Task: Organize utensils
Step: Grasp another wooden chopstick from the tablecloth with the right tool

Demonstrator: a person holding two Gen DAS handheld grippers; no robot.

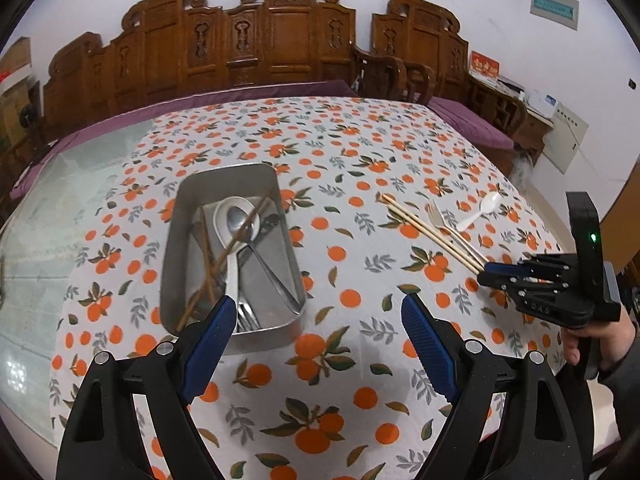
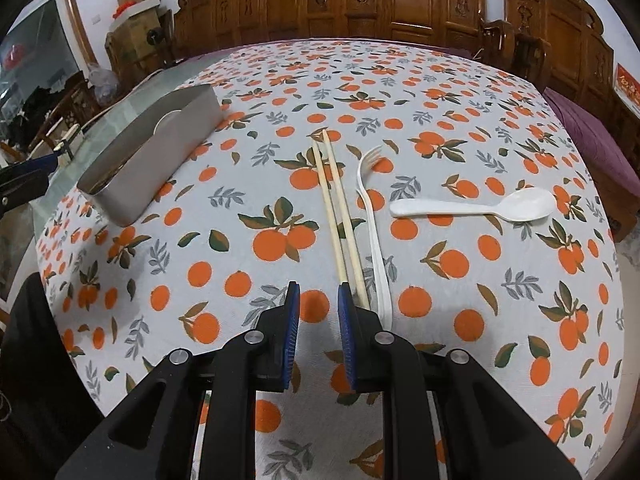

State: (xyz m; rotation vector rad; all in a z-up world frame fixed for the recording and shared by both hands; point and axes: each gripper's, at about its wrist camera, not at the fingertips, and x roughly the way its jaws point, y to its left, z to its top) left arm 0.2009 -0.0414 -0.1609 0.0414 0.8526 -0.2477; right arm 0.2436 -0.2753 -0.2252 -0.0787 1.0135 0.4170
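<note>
The right claw (image 2: 319,300) hovers low over the table (image 2: 460,92), fingers parted with nothing between them, its right finger just beside the near ends of the pale chopsticks (image 2: 338,208) — the white plastic fork (image 2: 374,232) and white spoon (image 2: 472,207) lie beyond. I'd shift it right so both sticks sit between the pads. The left claw (image 1: 316,320) waits spread wide beside the metal tray (image 1: 172,248) of cutlery.
</note>
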